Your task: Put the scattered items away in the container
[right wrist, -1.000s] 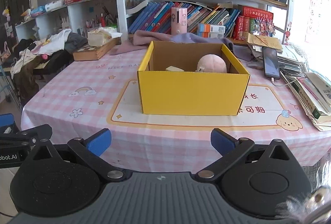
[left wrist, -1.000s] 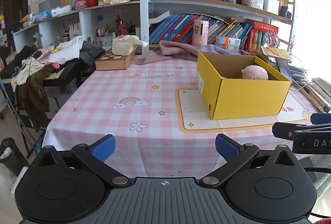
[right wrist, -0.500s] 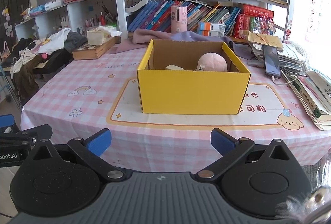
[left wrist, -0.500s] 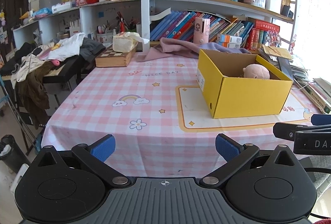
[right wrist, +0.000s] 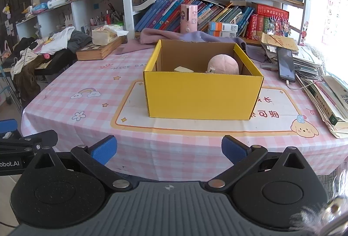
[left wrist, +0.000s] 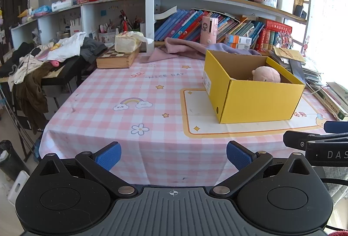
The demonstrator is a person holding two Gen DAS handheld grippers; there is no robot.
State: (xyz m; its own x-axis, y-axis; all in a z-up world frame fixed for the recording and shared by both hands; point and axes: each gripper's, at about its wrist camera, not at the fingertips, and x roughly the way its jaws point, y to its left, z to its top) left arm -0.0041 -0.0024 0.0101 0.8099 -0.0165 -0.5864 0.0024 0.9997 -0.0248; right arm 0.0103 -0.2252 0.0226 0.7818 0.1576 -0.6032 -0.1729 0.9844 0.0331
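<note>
Pink-and-white checked tablecloth (right wrist: pixel 71 83) printed with rainbows and stars, bright yellow cardboard box (right wrist: pixel 202 96) with brown inside, pale pink plush toy (right wrist: pixel 224 65), cream mat (right wrist: pixel 280 120) with orange border, blue gripper pads (right wrist: pixel 104 149).

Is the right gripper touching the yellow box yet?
Apart. In the right wrist view, the right gripper hangs open off the table's near edge, with checked tablecloth showing between its fingers and the yellow box.

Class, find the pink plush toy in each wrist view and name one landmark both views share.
Left wrist: pink plush toy right of centre, inside the yellow box, by its far right wall.
Right wrist: plush near centre, in the box's right half.
Shared landmark: the pink canister on the shelf behind.
</note>
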